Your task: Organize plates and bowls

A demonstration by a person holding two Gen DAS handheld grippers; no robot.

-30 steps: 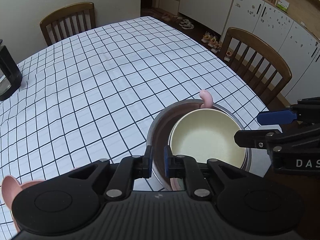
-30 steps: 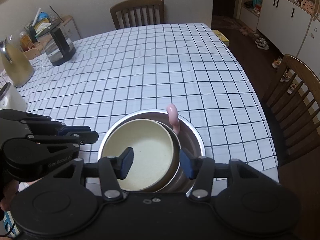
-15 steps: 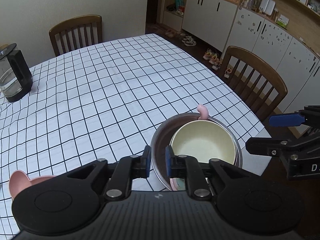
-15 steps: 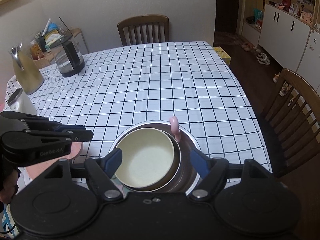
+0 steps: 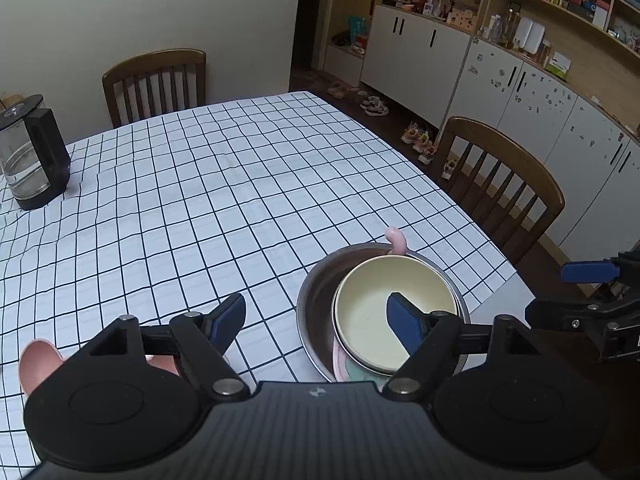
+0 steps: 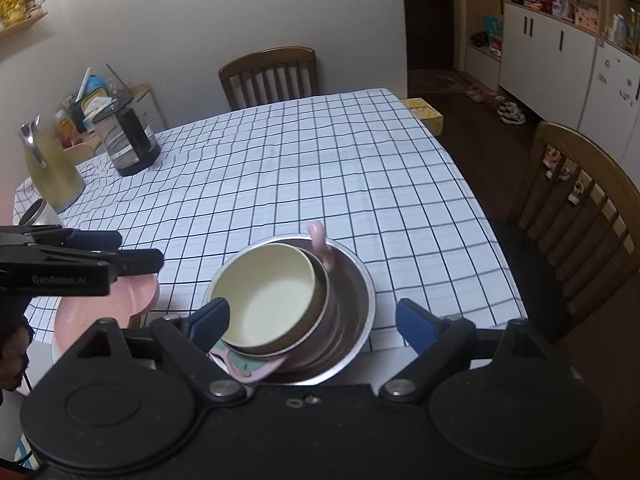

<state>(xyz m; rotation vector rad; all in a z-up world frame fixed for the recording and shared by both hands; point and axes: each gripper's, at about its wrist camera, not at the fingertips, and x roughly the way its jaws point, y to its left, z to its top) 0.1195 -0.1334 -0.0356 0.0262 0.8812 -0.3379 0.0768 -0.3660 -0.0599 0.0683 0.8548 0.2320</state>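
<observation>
A steel bowl [image 5: 316,296] [image 6: 356,292] stands at the near edge of the checked table. Inside it lies a cream bowl [image 5: 396,316] [image 6: 268,300] on top of a pink dish with curled ears [image 5: 396,240] [image 6: 318,236]. A pink plate [image 6: 132,296] [image 5: 38,360] lies to the left of the stack. My left gripper [image 5: 316,320] is open and empty, raised above the stack's left side. My right gripper [image 6: 312,320] is open and empty, raised over the stack. Each gripper shows in the other's view, the left [image 6: 120,256] and the right [image 5: 576,292].
A glass kettle [image 5: 32,152] [image 6: 128,136] stands at the far left of the table, with a yellow jug [image 6: 50,164] and a steel cup [image 6: 38,212] nearby. Wooden chairs stand at the far end [image 5: 156,80] and the right side [image 5: 500,176].
Both grippers have risen and drawn back from the stack. The left gripper has gone from shut to open, and the right gripper has opened wider.
</observation>
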